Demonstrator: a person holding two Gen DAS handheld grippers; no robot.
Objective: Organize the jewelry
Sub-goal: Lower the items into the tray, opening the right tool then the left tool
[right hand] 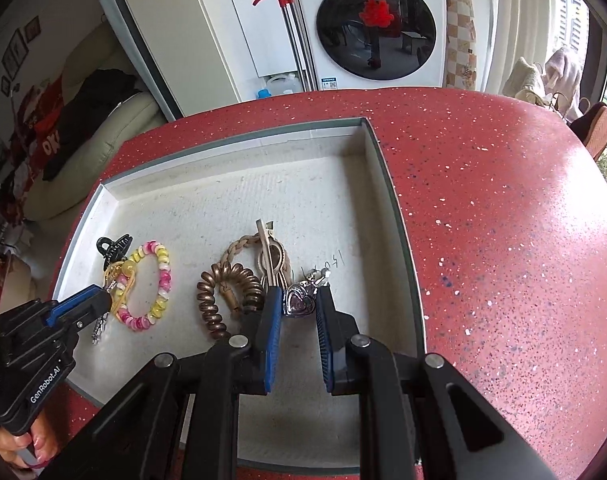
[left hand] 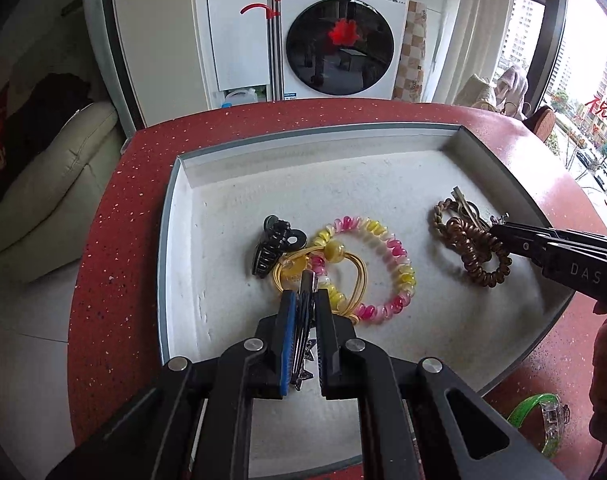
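Trays: one white tray (left hand: 175,216) on the red bench (right hand: 503,208)
Coil bracelets: two, pink-and-yellow (left hand: 399,256) and bronze (right hand: 209,300)
Black claw clips: one (left hand: 269,250)
Braided bands: one (right hand: 233,250)
Heart pendants: one (right hand: 301,300)
Yellow bead ties: one (left hand: 333,248)
Grippers: two

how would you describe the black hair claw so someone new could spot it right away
Look in the shallow white tray on the red speckled table. Two clusters lie in it; go to the one with the pink and yellow spiral bracelet. The black hair claw sits on that cluster's outer side, the only black, toothed piece there.
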